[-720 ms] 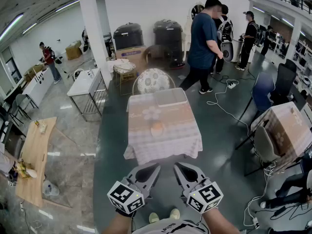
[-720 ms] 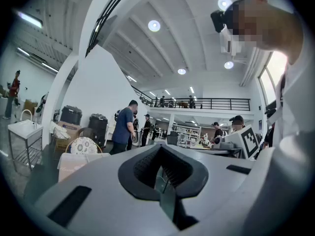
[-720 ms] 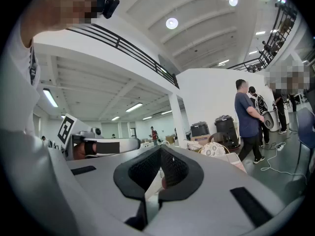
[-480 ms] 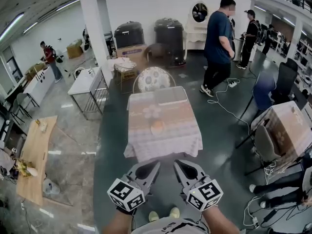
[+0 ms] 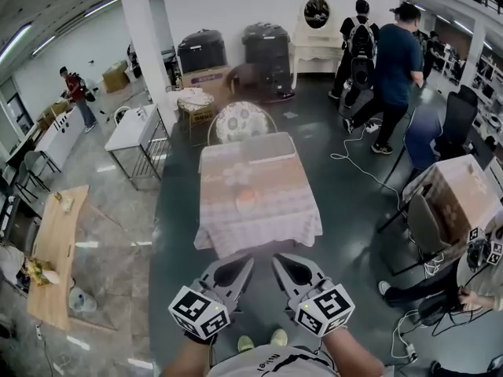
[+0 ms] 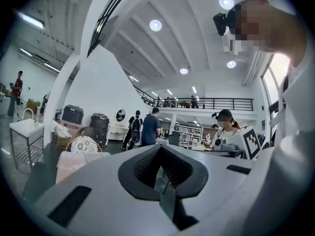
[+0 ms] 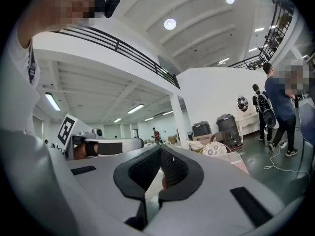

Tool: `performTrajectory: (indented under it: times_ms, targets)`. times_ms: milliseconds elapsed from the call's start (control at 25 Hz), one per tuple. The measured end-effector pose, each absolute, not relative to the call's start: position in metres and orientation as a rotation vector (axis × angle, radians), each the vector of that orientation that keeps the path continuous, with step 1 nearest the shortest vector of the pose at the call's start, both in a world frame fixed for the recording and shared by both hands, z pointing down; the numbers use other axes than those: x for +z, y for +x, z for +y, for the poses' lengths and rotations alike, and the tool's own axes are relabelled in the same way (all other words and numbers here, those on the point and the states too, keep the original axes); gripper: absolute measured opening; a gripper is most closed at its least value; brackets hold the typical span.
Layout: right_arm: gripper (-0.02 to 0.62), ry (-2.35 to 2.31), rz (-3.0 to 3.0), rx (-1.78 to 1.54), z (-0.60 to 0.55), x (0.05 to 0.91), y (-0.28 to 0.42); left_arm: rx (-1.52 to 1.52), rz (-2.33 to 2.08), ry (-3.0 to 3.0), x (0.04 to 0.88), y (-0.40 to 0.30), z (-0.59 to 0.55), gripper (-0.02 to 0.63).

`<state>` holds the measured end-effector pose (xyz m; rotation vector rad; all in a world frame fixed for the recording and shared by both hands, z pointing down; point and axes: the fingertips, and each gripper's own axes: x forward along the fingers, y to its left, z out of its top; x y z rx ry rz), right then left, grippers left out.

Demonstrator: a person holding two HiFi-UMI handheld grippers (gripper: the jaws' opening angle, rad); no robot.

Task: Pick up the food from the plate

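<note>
Big hall, dark floor. Your food sits in the middle of the cloth-covered table, well apart from you. Your left gripper and right gripper hang low by your body, jaws pressed together, holding nothing (not yet). Reach in like that and the closed tips could shove the food away.

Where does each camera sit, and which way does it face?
Head view: on the person's head, looking down at the table; left tool and right tool show.
Left gripper view: on the left tool, level along its shut jaws; the person's shirt shows.
Right gripper view: the same, on the right tool.
All three share the patterned chair.
</note>
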<state>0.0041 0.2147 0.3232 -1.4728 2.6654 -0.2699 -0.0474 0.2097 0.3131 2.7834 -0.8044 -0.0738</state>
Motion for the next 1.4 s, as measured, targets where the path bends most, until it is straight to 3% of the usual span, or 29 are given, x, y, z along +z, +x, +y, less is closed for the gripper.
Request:
performTrajectory:
  times_ms: [1400]
  targets:
    - [0.015, -1.48, 2.624, -0.363, 0.17, 0.341, 0.036, -0.012, -0.867, 2.784, 0.338, -0.023, 0.155, 0.005]
